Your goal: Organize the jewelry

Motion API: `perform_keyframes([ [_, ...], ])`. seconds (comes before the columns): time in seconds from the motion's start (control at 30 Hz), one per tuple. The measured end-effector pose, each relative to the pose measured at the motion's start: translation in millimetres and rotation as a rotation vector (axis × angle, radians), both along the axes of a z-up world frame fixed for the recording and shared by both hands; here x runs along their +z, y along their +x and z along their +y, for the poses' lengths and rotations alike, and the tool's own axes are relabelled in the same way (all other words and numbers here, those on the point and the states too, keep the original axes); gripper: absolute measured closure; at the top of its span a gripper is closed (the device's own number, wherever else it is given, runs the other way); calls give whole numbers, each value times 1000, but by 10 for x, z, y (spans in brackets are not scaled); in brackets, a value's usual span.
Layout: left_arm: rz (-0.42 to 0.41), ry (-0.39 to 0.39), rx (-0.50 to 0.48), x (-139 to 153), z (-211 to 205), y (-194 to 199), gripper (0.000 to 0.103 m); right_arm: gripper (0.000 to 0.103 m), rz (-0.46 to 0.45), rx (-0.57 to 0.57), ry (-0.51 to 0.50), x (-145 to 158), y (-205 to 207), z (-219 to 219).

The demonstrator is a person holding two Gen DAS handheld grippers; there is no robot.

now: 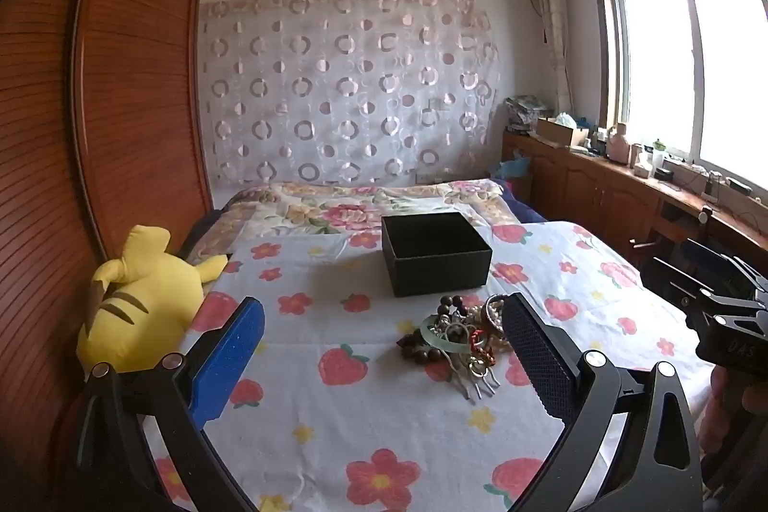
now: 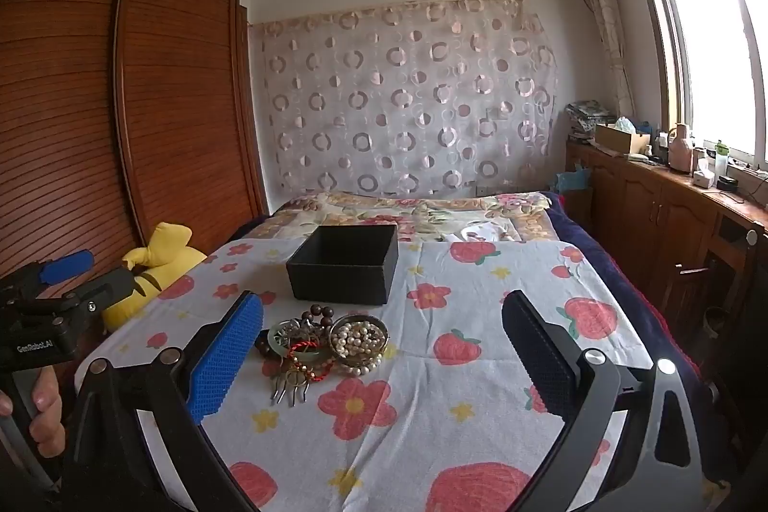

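Jewelry pile lying on sheet, just before box. Left gripper and right gripper both hovering short of it, jaws gaping, empty; pile sitting toward each gripper's inner finger

We see a jewelry pile heaped centre-left of the right wrist frame, on the strawberry-print cloth: dark wooden bead bracelet at the top, pale green bangle at left with red cord over it, pearl strands coiled in a metal bangle at right, a pronged hair comb at the bottom. Black open-top box sits upright just above the pile, apparently empty.
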State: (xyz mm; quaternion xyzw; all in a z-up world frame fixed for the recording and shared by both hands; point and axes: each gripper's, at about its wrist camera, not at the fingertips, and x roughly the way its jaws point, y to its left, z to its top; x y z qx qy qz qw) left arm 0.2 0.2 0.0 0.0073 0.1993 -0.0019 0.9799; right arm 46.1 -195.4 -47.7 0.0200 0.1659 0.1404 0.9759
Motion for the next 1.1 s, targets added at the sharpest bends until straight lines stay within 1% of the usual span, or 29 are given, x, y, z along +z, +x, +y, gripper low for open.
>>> perform_keyframes([
  [0.9, -5, 0, -2, 2, -3, -6, 7, 2, -1, -2, 0, 32, -15, 2],
  [1.0, -7, 0, -2, 38, -6, 6, 7, 2, -5, -3, 1, -60, -6, 33],
  [1.1, -8, 0, -3, 47, -11, 5, 7, 2, -6, -2, 2, -42, -16, 36],
])
